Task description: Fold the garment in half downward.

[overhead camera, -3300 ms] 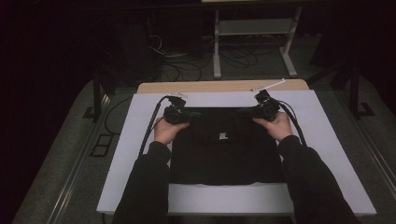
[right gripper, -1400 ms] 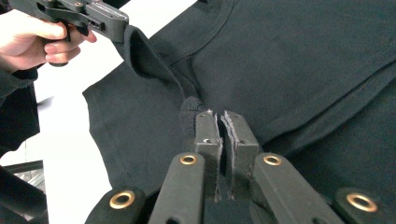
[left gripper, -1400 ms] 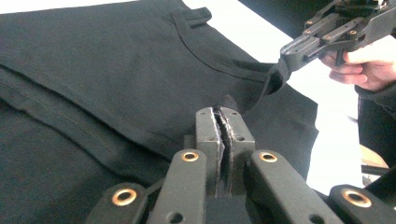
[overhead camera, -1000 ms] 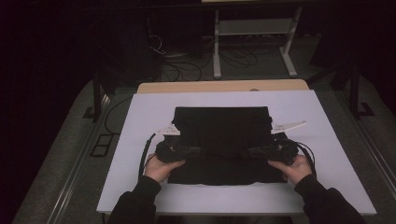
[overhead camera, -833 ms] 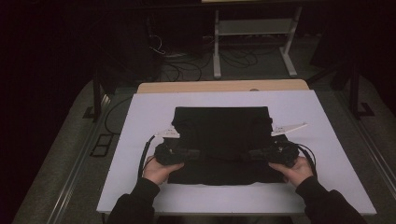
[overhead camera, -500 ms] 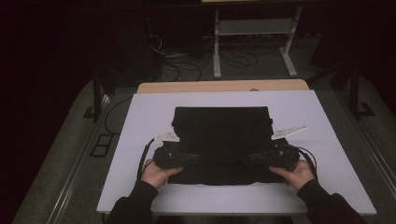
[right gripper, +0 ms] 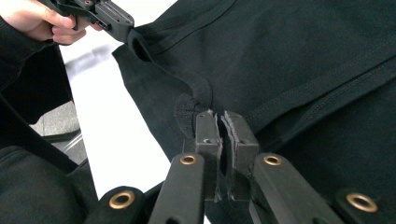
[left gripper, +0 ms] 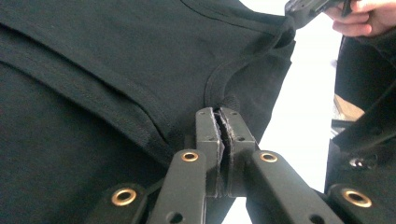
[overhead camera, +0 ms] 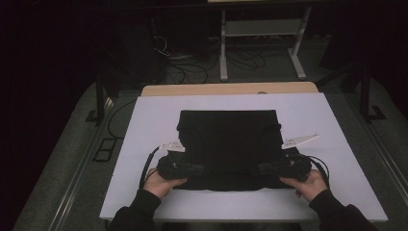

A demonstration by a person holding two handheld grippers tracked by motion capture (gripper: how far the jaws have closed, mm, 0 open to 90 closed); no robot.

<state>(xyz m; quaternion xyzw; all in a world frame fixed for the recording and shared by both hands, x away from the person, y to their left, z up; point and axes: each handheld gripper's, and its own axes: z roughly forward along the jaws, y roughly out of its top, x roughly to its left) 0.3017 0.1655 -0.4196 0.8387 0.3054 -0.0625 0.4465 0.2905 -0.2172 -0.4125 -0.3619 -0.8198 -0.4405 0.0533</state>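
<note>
Two grippers pinch the near edge of a black garment [overhead camera: 230,144] that lies flat on the white table [overhead camera: 144,120], one at each near corner, so the fabric stays taut and even between them, likely for a fold. The left gripper [left gripper: 218,116] is clenched on the cloth at the near left, its jaws all but closed on a fold. The right gripper [right gripper: 220,119] grips the near right corner the same way.

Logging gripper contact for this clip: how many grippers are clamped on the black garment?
2. The left gripper is shut on the garment at its near left edge; the right gripper is shut on its near right edge, both on the white table.
</note>
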